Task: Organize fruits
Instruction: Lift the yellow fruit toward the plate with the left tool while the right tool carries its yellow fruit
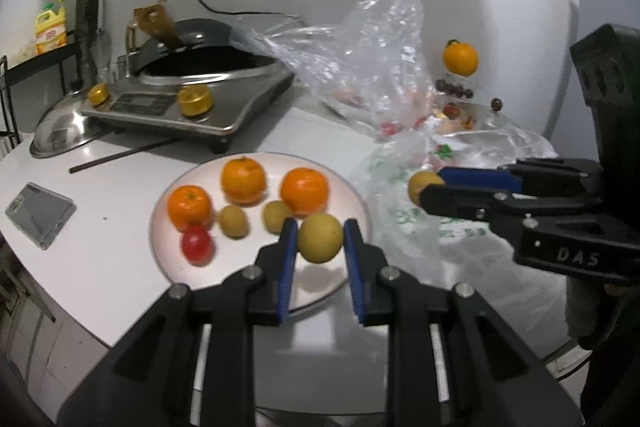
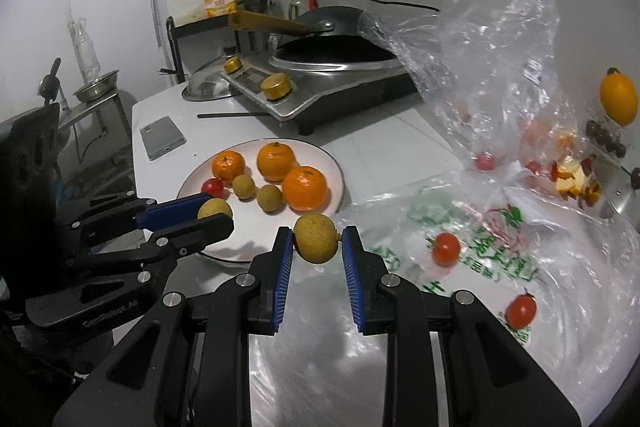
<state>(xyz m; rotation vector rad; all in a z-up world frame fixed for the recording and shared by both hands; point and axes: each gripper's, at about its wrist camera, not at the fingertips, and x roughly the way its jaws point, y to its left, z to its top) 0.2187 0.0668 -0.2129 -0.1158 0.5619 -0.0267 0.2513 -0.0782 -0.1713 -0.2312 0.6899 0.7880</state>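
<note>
Both tongs are pinching fruit: the left tongs clamp a small tan longan over the near edge of the white plate, and the right tongs clamp a second longan just off that plate's rim, above the plastic bags on the desk.

Each fruit looks light and round with a thin, brittle shell, so it probably rolls easily and could crack under hard pressure. Gripping across its widest middle, as the blue pads do, seems safest.

Three oranges, two more longans and a cherry tomato already sit on the plate.

Only the right wrist view shows loose tomatoes lying on the printed bag. The left wrist view shows the plate nearly whole.
</note>
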